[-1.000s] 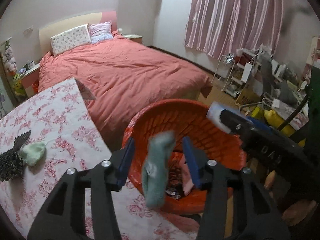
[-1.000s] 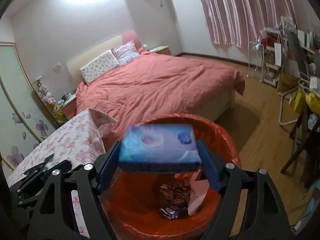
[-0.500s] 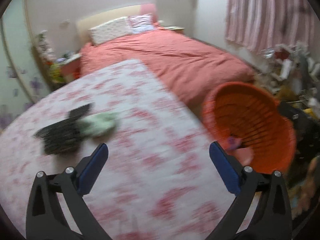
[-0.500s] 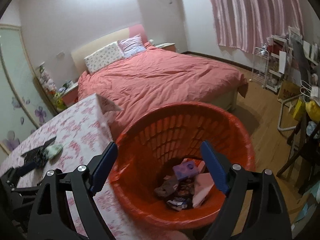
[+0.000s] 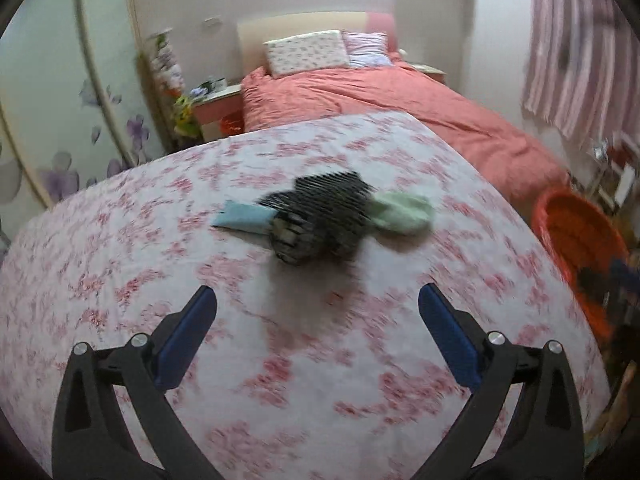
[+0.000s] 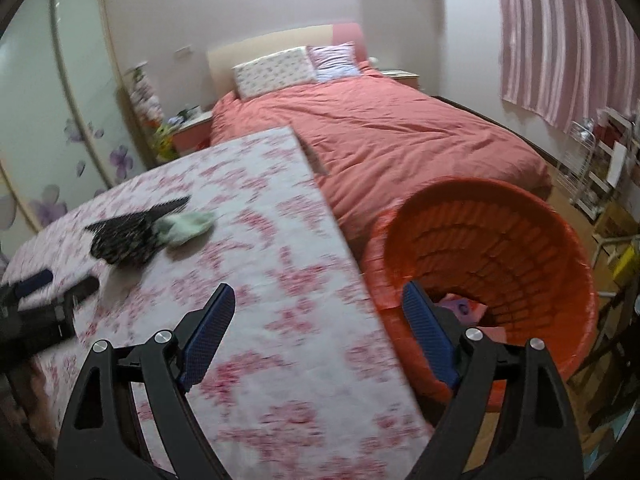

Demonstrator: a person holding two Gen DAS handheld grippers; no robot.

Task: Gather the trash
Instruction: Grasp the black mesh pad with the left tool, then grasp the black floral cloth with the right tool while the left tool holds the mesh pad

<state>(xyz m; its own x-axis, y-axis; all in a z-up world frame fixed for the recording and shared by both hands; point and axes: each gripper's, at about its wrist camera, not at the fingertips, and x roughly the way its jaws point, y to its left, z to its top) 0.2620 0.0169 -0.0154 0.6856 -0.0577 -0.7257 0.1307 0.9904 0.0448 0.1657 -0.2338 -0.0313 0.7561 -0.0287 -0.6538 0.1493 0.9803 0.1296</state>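
Remaining trash: a black comb-like piece, a green wad and a pale blue piece lay clustered mid-surface.
Your left gripper: jaws wide, just opened, empty; the cluster sat straight ahead, long axis crosswise.
Your right gripper: open, empty, straddling the surface's edge beside the orange basket.
Nearer: your left, by my judgement.

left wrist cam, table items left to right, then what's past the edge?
Light blue piece → black patterned item → pale green piece → orange basket beyond the table's right edge.
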